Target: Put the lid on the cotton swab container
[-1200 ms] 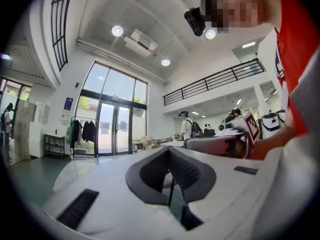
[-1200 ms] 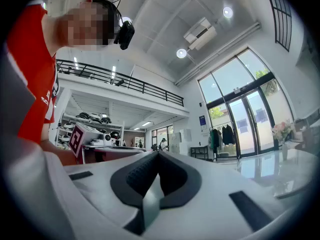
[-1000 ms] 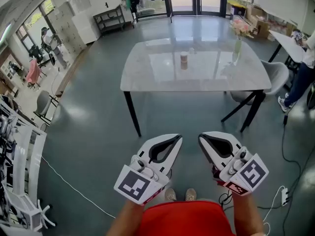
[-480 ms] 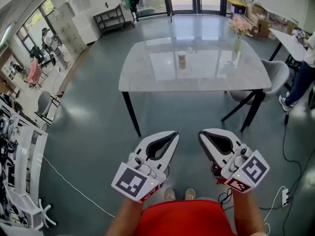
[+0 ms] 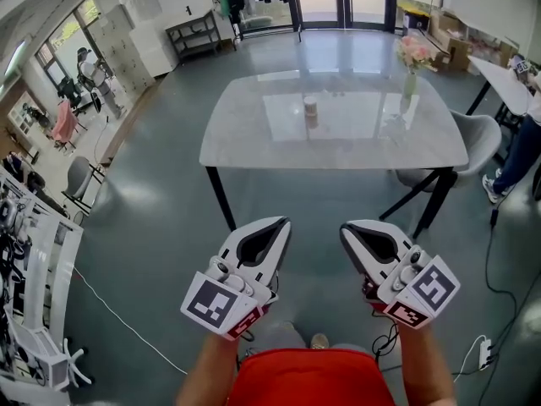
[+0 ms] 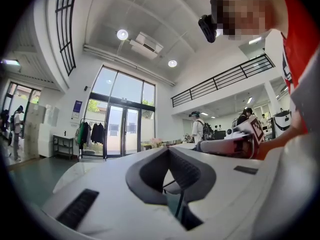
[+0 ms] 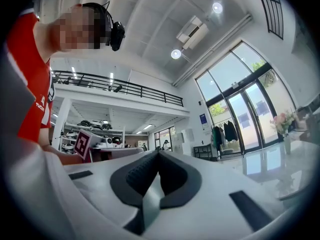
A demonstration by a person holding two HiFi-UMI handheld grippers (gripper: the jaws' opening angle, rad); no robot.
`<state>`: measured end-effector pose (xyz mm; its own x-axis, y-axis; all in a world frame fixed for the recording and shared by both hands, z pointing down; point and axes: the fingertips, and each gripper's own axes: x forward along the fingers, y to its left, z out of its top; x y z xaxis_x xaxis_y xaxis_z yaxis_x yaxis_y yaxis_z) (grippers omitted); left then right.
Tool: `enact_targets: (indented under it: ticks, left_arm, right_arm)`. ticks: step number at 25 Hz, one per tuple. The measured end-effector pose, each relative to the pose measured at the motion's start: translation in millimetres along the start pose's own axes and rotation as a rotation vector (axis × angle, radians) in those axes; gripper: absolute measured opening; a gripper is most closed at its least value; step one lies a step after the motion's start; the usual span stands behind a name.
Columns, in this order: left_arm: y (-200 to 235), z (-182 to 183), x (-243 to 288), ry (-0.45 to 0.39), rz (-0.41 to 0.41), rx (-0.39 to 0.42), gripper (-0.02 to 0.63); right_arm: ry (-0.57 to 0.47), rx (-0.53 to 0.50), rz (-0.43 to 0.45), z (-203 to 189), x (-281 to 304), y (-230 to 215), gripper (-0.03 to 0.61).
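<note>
The cotton swab container (image 5: pixel 310 108) is a small pale cylinder standing near the middle of the marble table (image 5: pixel 254 142), far ahead of me; I cannot make out its lid at this distance. My left gripper (image 5: pixel 283 222) and right gripper (image 5: pixel 347 227) are held low over the floor, well short of the table, with their tips pointing toward it. Both are shut, with nothing between the jaws. In the left gripper view the left gripper (image 6: pixel 168 149) has its tips together, and in the right gripper view so does the right gripper (image 7: pixel 159 152); both views look upward at the hall.
A vase of pink flowers (image 5: pixel 411 62) stands on the table's right side. A grey chair (image 5: pixel 475 132) sits at the table's right end. A white cable (image 5: pixel 118 321) runs over the floor at left, with shelving (image 5: pixel 34 277) beyond. A person's leg (image 5: pixel 517 155) shows at the right edge.
My left gripper has drifted left and a little down. The view has shifted slightly toward the table, and one of my feet has gone out of sight.
</note>
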<state>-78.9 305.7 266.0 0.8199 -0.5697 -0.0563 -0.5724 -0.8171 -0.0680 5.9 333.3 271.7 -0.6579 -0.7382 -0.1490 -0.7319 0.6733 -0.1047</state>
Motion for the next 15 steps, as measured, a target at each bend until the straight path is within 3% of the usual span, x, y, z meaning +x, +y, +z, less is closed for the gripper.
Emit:
enact_targets:
  ticks: [9, 15]
  left_arm:
    - [60, -15, 29, -0.002, 0.016, -0.001, 0.021]
    - [120, -28, 84, -0.010, -0.007, 0.033, 0.021]
  right_arm:
    - [0.002, 0.032, -0.014, -12, 40, -52, 0.009]
    - [0.011, 0.028, -0.045, -17, 87, -115, 0.009]
